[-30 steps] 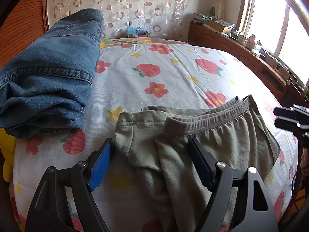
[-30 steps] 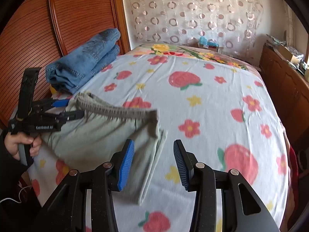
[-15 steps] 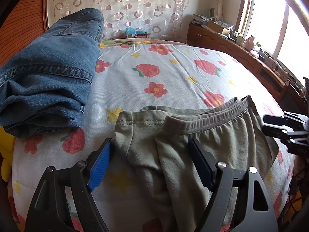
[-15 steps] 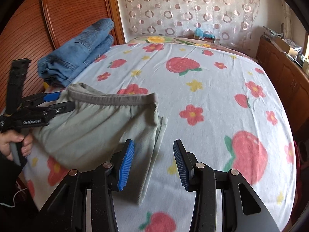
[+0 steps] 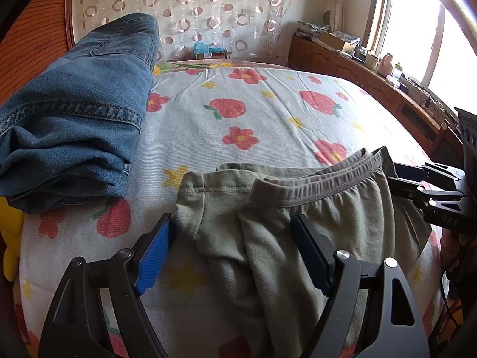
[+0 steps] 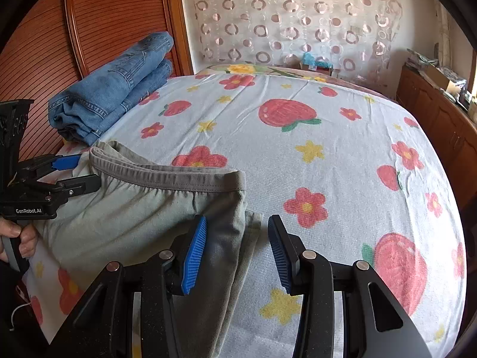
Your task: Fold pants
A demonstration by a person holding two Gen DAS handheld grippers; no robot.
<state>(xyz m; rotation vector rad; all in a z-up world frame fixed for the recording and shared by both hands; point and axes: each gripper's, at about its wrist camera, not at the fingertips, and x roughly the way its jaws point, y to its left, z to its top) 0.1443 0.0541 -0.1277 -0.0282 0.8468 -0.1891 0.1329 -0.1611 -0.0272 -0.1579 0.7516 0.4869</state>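
The bed [image 6: 342, 137] in its flowered sheet runs bare from the middle to its far and right edges. Folded jeans [image 5: 74, 113] lie along its left edge by the wooden headboard. The olive pants [image 5: 298, 223] lie folded at the near edge, waistband away from me. My left gripper [image 5: 235, 250] has its jaws spread wide across the pants' left fold; my right gripper [image 6: 235, 250] has its jaws spread over their right edge.
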